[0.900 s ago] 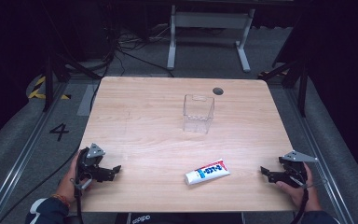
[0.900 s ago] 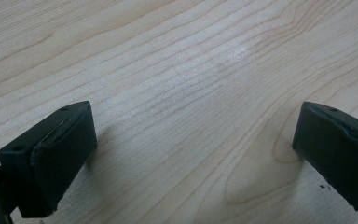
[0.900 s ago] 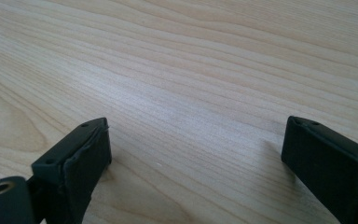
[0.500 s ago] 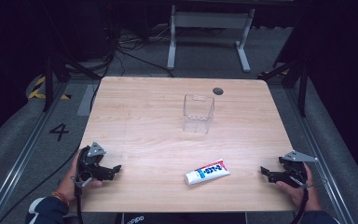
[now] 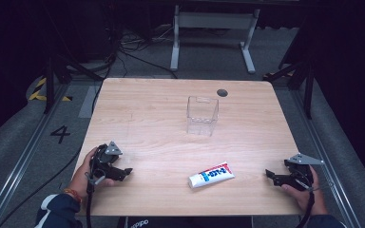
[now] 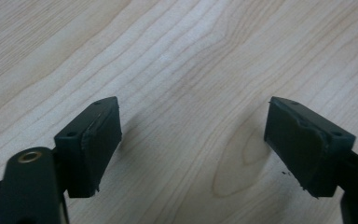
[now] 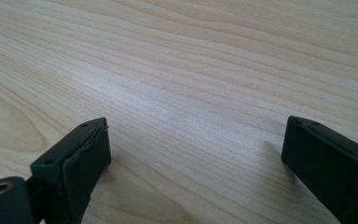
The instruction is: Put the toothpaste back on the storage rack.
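Nothing started yet, by the look of it. Left hand-held gripper (image 5: 126,171) rests on the tabletop (image 5: 161,123) at about 8 o'clock, jaws spread wide, only bare wood between them. Right hand-held gripper (image 5: 269,175) sits at about 4 o'clock near the right edge, jaws also wide apart and empty. Neither touches anything but the tabletop.

Toothpaste tube (image 5: 211,175) lies flat between them near the front edge, around 6 o'clock, cap end pointing toward the left one, a bit nearer the right gripper but well apart from both. Untouched.

Farther back, near centre toward 12 o'clock, a clear plastic container (image 5: 202,115) stands upright and looks empty. My guess: tube goes in there, so grasp, lift and drop are all left.

Path from tube to container is open wood. Small dark grommet hole (image 5: 222,92) behind the container, off the route. Beyond the tabletop: a metal frame stand (image 5: 214,21) and cables on the floor.
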